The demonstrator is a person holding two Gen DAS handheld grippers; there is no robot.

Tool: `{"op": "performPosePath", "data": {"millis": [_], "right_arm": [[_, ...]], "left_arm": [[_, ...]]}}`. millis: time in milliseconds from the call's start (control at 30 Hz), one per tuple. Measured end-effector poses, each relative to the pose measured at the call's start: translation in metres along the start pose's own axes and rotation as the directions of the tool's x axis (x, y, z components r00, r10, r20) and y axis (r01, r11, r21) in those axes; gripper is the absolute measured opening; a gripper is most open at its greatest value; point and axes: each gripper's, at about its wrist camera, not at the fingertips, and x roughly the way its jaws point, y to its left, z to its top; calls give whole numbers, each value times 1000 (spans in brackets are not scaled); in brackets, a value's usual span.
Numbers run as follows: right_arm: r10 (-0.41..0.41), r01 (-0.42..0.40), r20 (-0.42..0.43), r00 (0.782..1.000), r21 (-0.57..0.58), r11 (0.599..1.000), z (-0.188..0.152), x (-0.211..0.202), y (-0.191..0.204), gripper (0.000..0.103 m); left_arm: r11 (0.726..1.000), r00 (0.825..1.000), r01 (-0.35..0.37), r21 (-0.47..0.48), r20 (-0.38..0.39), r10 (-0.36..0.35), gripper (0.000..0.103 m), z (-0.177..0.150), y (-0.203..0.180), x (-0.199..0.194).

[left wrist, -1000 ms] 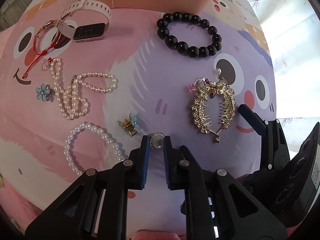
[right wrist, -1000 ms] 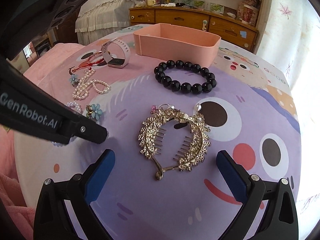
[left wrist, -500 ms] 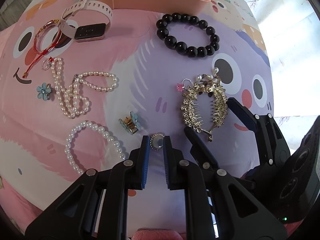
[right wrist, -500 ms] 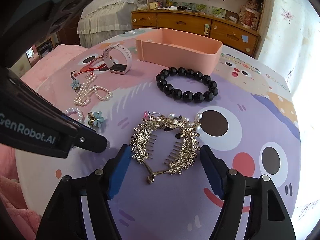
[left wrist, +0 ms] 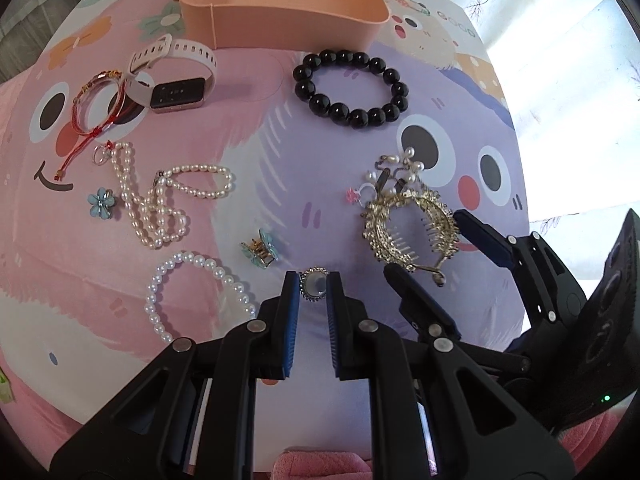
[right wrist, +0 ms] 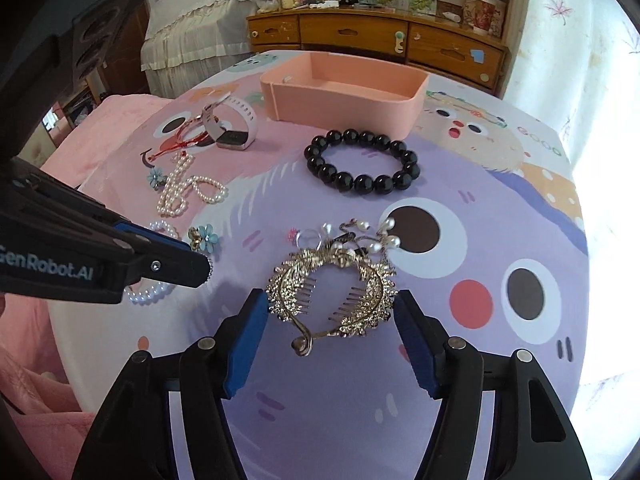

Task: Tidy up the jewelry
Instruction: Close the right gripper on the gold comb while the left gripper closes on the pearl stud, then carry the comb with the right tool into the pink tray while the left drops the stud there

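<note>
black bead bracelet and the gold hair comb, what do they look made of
Black bead bracelet: glossy polished beads, each with a sharp highlight; stone, glass or resin, can't tell which.
Gold hair comb: gold-tone metal, shiny, with thin comb teeth and a crust of small sparkling stones, likely rhinestones, plus pearl-like beads dangling at the top.

My left gripper pinches a small silver ring between its blue pads. To its right, my right gripper clasps a gold hair comb, its jaws having just been closing. A black bead bracelet lies beyond, before a peach tray.
</note>
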Motion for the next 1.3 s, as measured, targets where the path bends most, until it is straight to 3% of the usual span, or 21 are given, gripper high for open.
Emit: {"op": "performPosePath", "data": {"millis": [400, 633, 833, 1100, 1300], "right_arm": [[-23, 21, 37, 999, 50, 999, 29, -49, 1, 63], [-46, 41, 71, 996, 73, 996, 60, -87, 1, 63], [-68, 58, 143, 987, 74, 996, 107, -127, -1, 63], [-105, 81, 252, 962, 104, 991, 173, -169, -8, 63], [-131, 83, 307, 943, 162, 983, 215, -184, -17, 64]], "left_arm": [[998, 996, 49, 38, 75, -52, 11, 28, 14, -62], [993, 995, 62, 98, 72, -69, 11, 52, 20, -89], [983, 985, 155, 96, 62, -161, 11, 75, 34, -119], [978, 985, 131, 162, 93, -148, 11, 116, 35, -148], [970, 978, 84, 227, 166, -124, 11, 150, 29, -164]]}}
